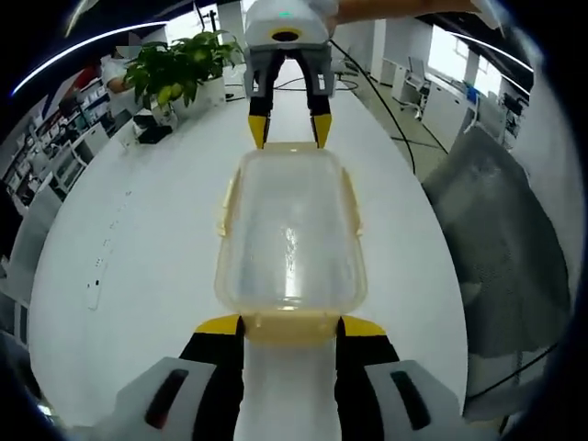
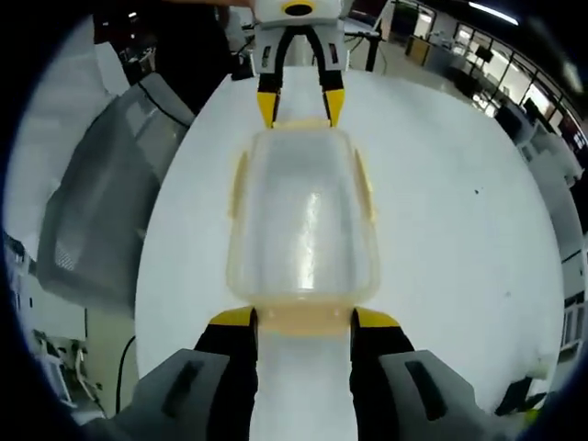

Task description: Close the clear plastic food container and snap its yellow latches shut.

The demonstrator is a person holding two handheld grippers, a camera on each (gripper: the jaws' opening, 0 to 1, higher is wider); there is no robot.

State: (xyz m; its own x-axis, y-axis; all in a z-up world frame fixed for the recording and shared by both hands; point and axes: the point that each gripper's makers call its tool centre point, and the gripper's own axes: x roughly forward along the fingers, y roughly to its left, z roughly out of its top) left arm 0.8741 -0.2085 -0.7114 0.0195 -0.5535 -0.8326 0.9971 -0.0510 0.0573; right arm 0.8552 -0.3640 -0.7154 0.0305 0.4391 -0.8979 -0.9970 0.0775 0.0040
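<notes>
Bracketing the clear container [image 1: 290,230] end to end on the white table [image 1: 138,257]: left gripper [image 1: 290,327] and right gripper [image 2: 303,319] both spread, empty, yellow end latches [image 1: 292,326] just ahead between the tips. Lid looks seated, latches not yet snapped. Next, likely pressing each end latch down until caught.

The food container [image 1: 289,234] sits on the white table [image 1: 138,266] between the left gripper [image 1: 289,323] at one short end and the right gripper [image 1: 288,129] at the opposite end. A potted plant [image 1: 179,64] stands behind.
</notes>
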